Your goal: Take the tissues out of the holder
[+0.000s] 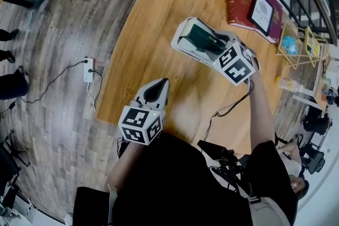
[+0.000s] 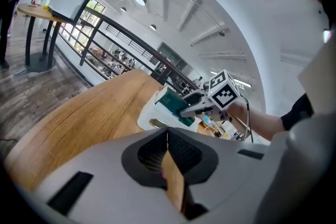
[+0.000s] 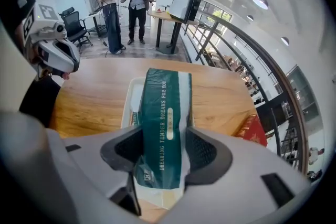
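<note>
A dark green tissue pack [image 1: 204,37] sits in a white holder [image 1: 183,44] on the wooden table. My right gripper [image 1: 213,42] reaches into the holder from the near side. In the right gripper view the tissue pack [image 3: 163,113] runs lengthwise between the pads [image 3: 197,149], which press on both its sides above the white holder [image 3: 128,107]. My left gripper [image 1: 160,83] hovers shut and empty over the table's near left edge, well short of the holder. The left gripper view shows its jaws together [image 2: 168,136], with the tissue pack [image 2: 170,102] and holder [image 2: 147,115] ahead.
Red books [image 1: 241,0] and a dark-framed book [image 1: 262,10] lie at the far right. Gold wire baskets [image 1: 296,45] and a small bottle [image 1: 288,83] stand by the right edge. A power strip [image 1: 88,70] lies on the floor. Two people [image 3: 128,2] stand beyond the table.
</note>
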Available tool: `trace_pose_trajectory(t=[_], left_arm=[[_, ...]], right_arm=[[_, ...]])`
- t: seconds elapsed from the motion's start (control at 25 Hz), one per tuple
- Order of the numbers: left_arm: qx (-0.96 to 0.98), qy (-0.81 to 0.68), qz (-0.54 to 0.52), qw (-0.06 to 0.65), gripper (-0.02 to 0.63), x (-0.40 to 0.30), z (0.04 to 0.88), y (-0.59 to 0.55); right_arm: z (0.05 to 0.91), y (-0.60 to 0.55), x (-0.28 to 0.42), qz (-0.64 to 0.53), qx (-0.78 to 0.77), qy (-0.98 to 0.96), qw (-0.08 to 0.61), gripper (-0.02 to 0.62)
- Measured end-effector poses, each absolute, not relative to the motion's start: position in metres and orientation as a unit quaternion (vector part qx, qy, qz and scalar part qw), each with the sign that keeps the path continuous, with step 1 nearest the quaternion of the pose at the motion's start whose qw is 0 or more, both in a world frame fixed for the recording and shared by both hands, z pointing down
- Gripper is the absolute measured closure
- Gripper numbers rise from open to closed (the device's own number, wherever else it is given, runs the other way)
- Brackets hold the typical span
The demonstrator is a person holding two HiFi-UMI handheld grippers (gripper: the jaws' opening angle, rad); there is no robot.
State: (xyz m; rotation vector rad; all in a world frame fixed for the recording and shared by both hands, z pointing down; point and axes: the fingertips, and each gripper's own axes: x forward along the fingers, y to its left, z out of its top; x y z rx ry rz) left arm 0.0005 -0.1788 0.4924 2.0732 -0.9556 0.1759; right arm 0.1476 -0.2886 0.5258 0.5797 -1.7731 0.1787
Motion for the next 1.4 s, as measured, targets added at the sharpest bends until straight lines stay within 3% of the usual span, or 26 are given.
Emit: trace_pose_trajectory(t=[0.68,1.4], left_arm=[[0.859,-0.324,0.092,0.387,0.594,0.031,0.472,-0.167],[0.892,-0.224,0.156,0.361,0.594,0.100,0.474,-0.131]], right_arm=[[0.443,-0.263,0.175,0.058,0.362,-0.764,0.531,0.347],[0.451,-0.165,0.300,0.157,0.505,-0.695,0.487,0.347]])
